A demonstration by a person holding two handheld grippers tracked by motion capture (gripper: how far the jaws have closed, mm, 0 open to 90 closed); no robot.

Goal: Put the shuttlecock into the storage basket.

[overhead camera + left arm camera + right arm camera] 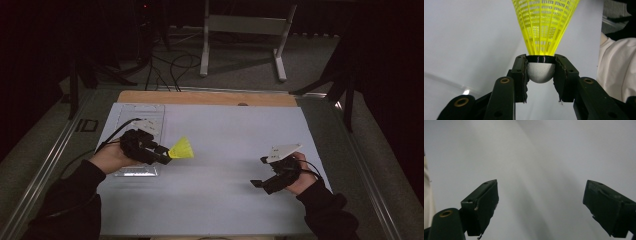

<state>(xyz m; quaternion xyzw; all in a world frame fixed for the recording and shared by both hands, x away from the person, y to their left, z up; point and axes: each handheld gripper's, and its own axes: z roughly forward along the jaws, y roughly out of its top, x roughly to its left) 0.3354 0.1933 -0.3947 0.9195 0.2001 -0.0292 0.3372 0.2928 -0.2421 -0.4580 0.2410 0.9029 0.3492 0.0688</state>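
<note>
Between the black jaws of my left gripper (541, 72) sits the grey rounded cork of a yellow shuttlecock (544, 27), pinched on both sides just below its black band, with the netted plastic skirt fanning away from me over the white table sheet (469, 37). From the high view, that same left gripper (165, 154) is held over the left part of the sheet, the shuttlecock (182, 149) sticking out toward the middle of the table, skirt outward. Just beside and partly under my left hand (111, 157) lies a clear plastic tray (141, 114). My right gripper (259, 172) is well apart, near the right edge of the sheet, its jaws spread wide with nothing between them but bare white surface, as its own view shows (541, 205).
</note>
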